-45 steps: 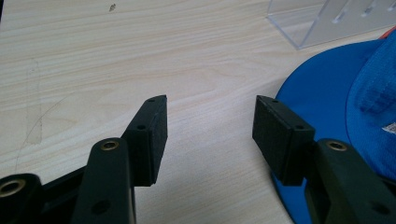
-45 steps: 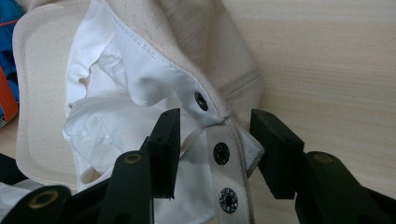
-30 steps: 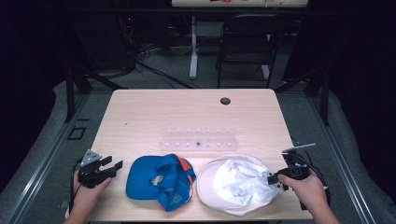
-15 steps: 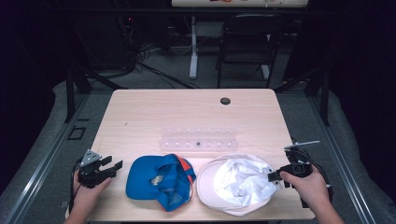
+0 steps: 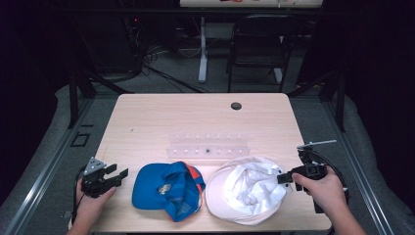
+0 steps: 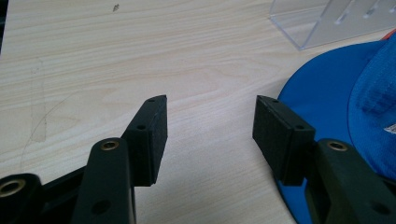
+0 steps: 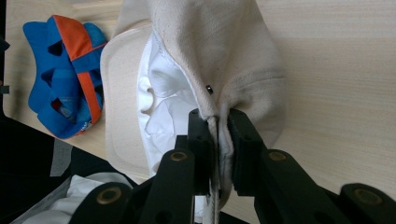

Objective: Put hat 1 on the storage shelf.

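High view: the white cap (image 5: 247,191) lies upside down at the near right of the wooden table (image 5: 195,117), just beside the blue cap (image 5: 169,188), its long axis running left to right and its opening facing up. Right gripper view: the right gripper (image 7: 217,135) has just been closing and is clamped on the white cap's rim, fabric bunched between its jaws. Left gripper (image 5: 113,177) rests with jaws spread, grasping nothing, just left of the blue cap.

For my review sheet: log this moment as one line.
right tool: shut on white cap edge | left tool: open, beside blue cap | clear rack: untouched
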The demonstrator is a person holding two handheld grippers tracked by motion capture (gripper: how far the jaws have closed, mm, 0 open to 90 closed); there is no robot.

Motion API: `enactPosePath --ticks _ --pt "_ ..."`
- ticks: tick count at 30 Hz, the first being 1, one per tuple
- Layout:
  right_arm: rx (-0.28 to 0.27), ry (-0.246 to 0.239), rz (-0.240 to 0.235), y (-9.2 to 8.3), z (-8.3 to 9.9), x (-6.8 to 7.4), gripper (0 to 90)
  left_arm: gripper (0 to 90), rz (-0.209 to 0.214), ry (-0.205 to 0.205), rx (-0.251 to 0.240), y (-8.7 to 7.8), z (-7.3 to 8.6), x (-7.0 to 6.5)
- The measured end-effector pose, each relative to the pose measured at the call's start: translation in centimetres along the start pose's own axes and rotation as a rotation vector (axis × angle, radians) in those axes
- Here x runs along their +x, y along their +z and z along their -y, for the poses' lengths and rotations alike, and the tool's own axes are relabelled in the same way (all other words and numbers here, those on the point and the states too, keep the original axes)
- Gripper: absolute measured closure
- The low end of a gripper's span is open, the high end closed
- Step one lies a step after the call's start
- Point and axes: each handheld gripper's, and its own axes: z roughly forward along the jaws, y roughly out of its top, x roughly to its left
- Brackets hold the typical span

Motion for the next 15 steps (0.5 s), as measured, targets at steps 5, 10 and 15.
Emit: enactPosePath --ticks 5,10,15 --pt "0.007 -0.002 -0.036 0.0 -0.3 0.6 81.4 45.8 -0.002 -0.002 0.01 -0.2 0.0 0.1" --pt "0.027 -0.017 -0.041 -0.1 -0.5 0.9 81.4 45.8 -0.005 -0.005 0.008 -0.3 0.1 0.2" --pt "0.029 0.004 -0.046 -0.6 -0.7 1.3 81.3 45.8 -0.006 -0.01 0.007 -0.3 0.2 0.2"
